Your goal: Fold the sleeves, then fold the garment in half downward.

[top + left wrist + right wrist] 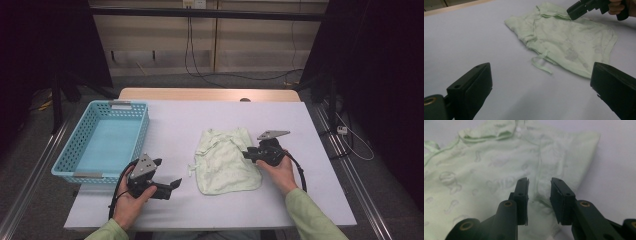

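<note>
— Between the right gripper [539,200] jaws, what's showing?
— A raised fold of the pale green garment [225,160]; jaws slightly parted over it, not pinching.
— And the left gripper [167,186]?
— Spread wide, empty, the garment well ahead of it.

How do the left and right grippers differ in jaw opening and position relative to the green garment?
The left gripper has its jaws spread wide; the right gripper has its jaws close together with a narrow gap. The left gripper sits over bare table, apart from the green garment; the right gripper is at the garment's edge, fabric in the gap. Both are black, hand-held.
</note>
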